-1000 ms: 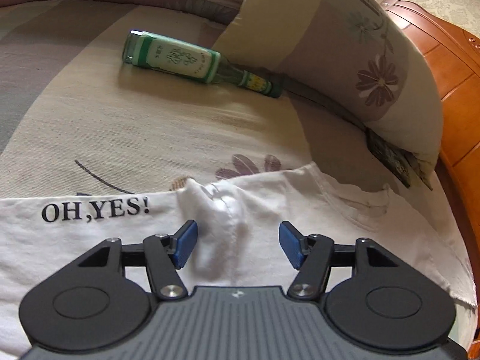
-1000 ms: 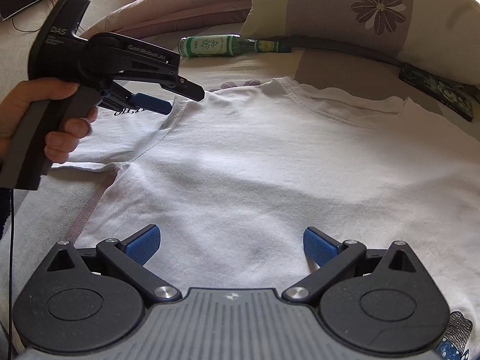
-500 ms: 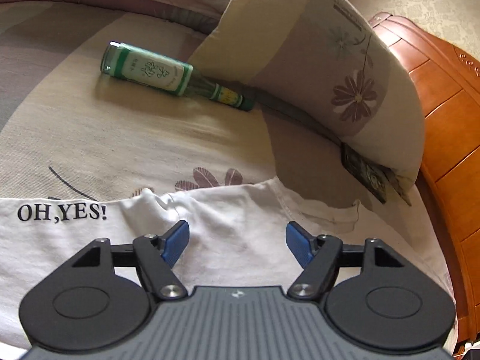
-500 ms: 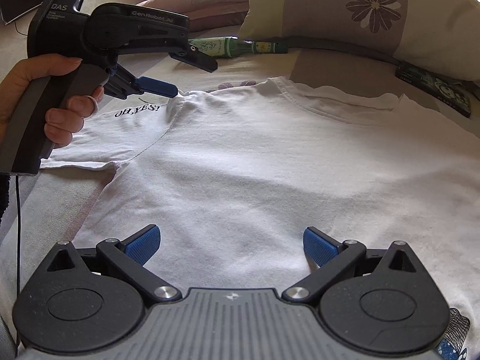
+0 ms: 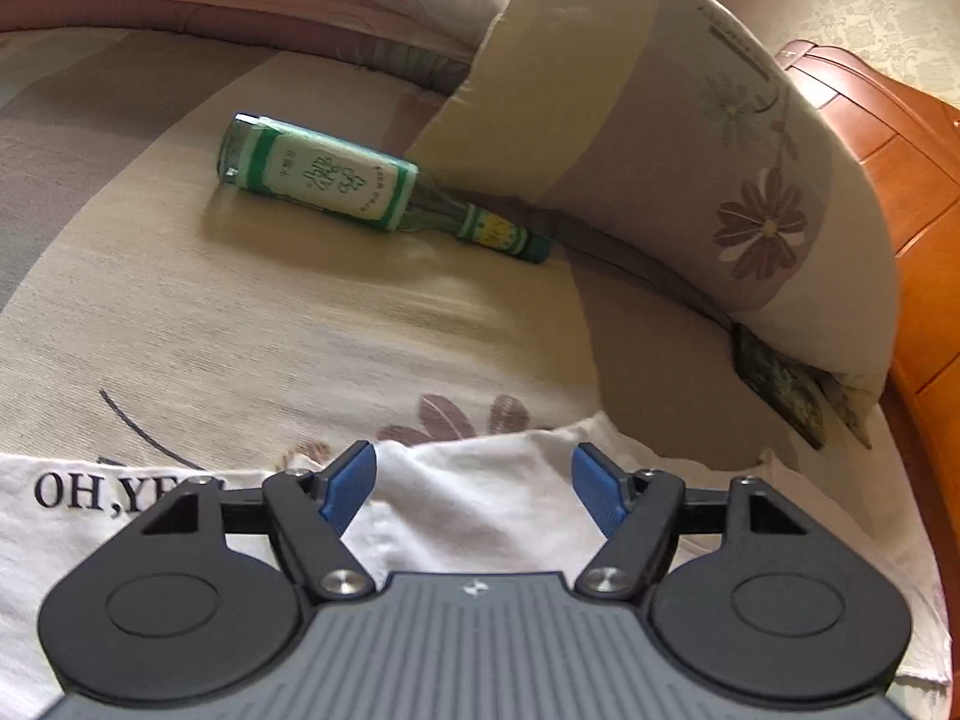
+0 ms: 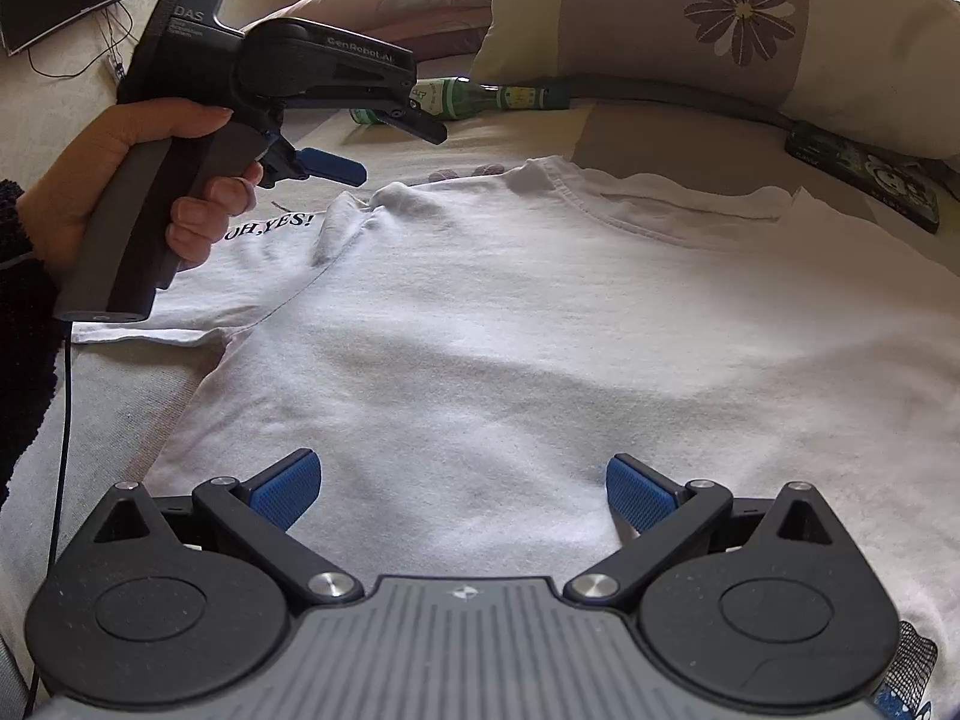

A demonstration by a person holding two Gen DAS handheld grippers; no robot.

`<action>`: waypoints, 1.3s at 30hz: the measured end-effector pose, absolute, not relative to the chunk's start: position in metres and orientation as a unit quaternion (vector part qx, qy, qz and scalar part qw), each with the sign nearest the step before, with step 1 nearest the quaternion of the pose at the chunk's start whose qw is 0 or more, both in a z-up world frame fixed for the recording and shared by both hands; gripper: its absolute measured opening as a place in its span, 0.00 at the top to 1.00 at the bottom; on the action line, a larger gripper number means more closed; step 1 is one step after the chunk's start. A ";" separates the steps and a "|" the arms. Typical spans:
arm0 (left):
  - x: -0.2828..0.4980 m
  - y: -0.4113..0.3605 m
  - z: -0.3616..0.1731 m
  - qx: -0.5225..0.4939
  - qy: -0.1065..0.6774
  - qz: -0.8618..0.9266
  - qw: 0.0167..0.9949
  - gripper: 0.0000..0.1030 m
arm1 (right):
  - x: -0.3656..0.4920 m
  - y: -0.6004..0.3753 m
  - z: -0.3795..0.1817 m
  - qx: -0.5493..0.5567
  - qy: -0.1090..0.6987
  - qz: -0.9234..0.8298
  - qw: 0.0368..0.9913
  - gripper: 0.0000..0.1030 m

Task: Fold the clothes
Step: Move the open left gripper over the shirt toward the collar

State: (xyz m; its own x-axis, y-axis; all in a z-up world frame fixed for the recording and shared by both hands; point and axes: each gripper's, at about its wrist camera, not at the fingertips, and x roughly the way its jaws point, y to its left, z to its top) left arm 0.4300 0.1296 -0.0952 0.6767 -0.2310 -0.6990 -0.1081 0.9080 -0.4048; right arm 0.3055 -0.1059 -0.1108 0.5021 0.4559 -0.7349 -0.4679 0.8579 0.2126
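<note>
Meanwhile, one white cotton T-shirt (image 6: 540,324) lies spread flat, back up, on the floral bedsheet (image 5: 300,312), with both grippers above it and holding nothing.

Left gripper (image 5: 474,483) hovers over the shoulder seam near the collar, jaws wide apart and empty; right gripper (image 6: 462,489) hangs over the lower body of the shirt, jaws likewise wide and empty. Likely trouble: the thin cloth bunches at the shoulder, so a pinch may take only one layer or catch the bedsheet beneath, and the fold would drag crooked; the sleeve printed "OH,YES!" (image 6: 270,227) could trail out. One green glass bottle (image 5: 366,186) lies on its side close beyond the collar and could roll if the sheet is tugged. Counted: one shirt, two grippers, one bottle, one flowered pillow (image 5: 690,150), one dark flat packet (image 6: 864,171) under the pillow's edge, one hand (image 6: 120,180) in view.
</note>
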 end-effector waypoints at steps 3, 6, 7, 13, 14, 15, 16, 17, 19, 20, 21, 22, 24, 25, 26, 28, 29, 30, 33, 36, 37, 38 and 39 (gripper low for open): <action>0.440 0.115 -0.105 -0.211 0.427 -0.057 0.877 0.26 | 0.304 -0.105 -0.111 -0.016 0.419 0.266 0.868 0.00; 0.459 0.108 -0.121 -0.199 0.438 -0.032 0.876 0.27 | 0.304 -0.104 -0.111 -0.020 0.418 0.267 0.868 0.00; 0.464 0.109 -0.121 -0.197 0.432 -0.022 0.880 0.26 | 0.304 -0.104 -0.111 -0.021 0.417 0.267 0.868 0.00; 0.478 0.111 -0.109 -0.197 0.414 0.006 0.889 0.28 | 0.303 -0.104 -0.111 -0.020 0.418 0.266 0.868 0.00; 0.471 0.106 -0.101 -0.202 0.409 -0.009 0.890 0.27 | 0.303 -0.104 -0.110 -0.020 0.418 0.265 0.868 0.00; 0.465 0.101 -0.094 -0.208 0.404 -0.031 0.890 0.26 | 0.302 -0.105 -0.110 -0.021 0.418 0.264 0.869 0.00; 0.461 0.095 -0.089 -0.212 0.406 -0.057 0.887 0.25 | 0.301 -0.105 -0.109 -0.023 0.418 0.263 0.869 0.00; 0.459 0.089 -0.086 -0.216 0.411 -0.082 0.882 0.23 | 0.299 -0.106 -0.108 -0.025 0.417 0.261 0.870 0.00; 0.462 0.074 -0.087 -0.217 0.434 -0.123 0.866 0.22 | 0.296 -0.108 -0.105 -0.032 0.413 0.257 0.873 0.00; 0.466 0.066 -0.090 -0.206 0.443 -0.129 0.863 0.21 | 0.295 -0.109 -0.104 -0.033 0.411 0.256 0.874 0.00; 0.471 0.060 -0.095 -0.195 0.451 -0.130 0.861 0.21 | 0.295 -0.111 -0.103 -0.030 0.411 0.256 0.875 0.00; 0.477 0.056 -0.103 -0.185 0.457 -0.115 0.862 0.21 | 0.295 -0.113 -0.102 -0.028 0.410 0.255 0.875 0.00; 0.486 0.055 -0.114 -0.175 0.442 -0.093 0.875 0.23 | 0.296 -0.117 -0.102 -0.024 0.410 0.253 0.876 0.00; 0.491 0.055 -0.115 -0.169 0.424 -0.082 0.886 0.22 | 0.297 -0.118 -0.103 -0.022 0.410 0.252 0.876 0.00; 0.496 0.055 -0.115 -0.165 0.411 -0.072 0.894 0.23 | 0.298 -0.120 -0.103 -0.020 0.409 0.250 0.877 0.00; 0.502 0.051 -0.105 -0.159 0.416 -0.050 0.894 0.23 | 0.299 -0.122 -0.103 -0.011 0.409 0.251 0.877 0.00; 0.501 0.049 -0.098 -0.151 0.419 -0.043 0.894 0.24 | 0.300 -0.124 -0.102 -0.005 0.410 0.253 0.877 0.00; 0.497 0.049 -0.089 -0.144 0.419 -0.046 0.895 0.24 | 0.301 -0.125 -0.101 0.001 0.409 0.254 0.876 0.00; 0.473 0.062 -0.062 -0.145 0.412 -0.060 0.898 0.22 | 0.300 -0.130 -0.096 0.017 0.406 0.259 0.877 0.00; 0.444 0.085 -0.051 -0.151 0.433 -0.044 0.887 0.22 | 0.301 -0.134 -0.096 0.019 0.406 0.255 0.877 0.00; 0.437 0.095 -0.051 -0.157 0.441 -0.035 0.883 0.22 | 0.301 -0.135 -0.096 0.019 0.406 0.254 0.878 0.00; 0.431 0.107 -0.053 -0.168 0.446 -0.029 0.879 0.22 | 0.301 -0.135 -0.097 0.018 0.407 0.252 0.878 0.00; 0.426 0.119 -0.056 -0.180 0.449 -0.023 0.875 0.22 | 0.301 -0.136 -0.097 0.018 0.407 0.251 0.878 0.00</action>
State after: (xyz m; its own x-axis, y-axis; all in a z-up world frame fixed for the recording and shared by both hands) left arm 0.4255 0.1190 -0.0562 0.5955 -0.2013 -0.7777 -0.1221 0.9342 -0.3353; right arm 0.3012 -0.1362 -0.0969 0.5433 0.4548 -0.7057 -0.4254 0.8738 0.2357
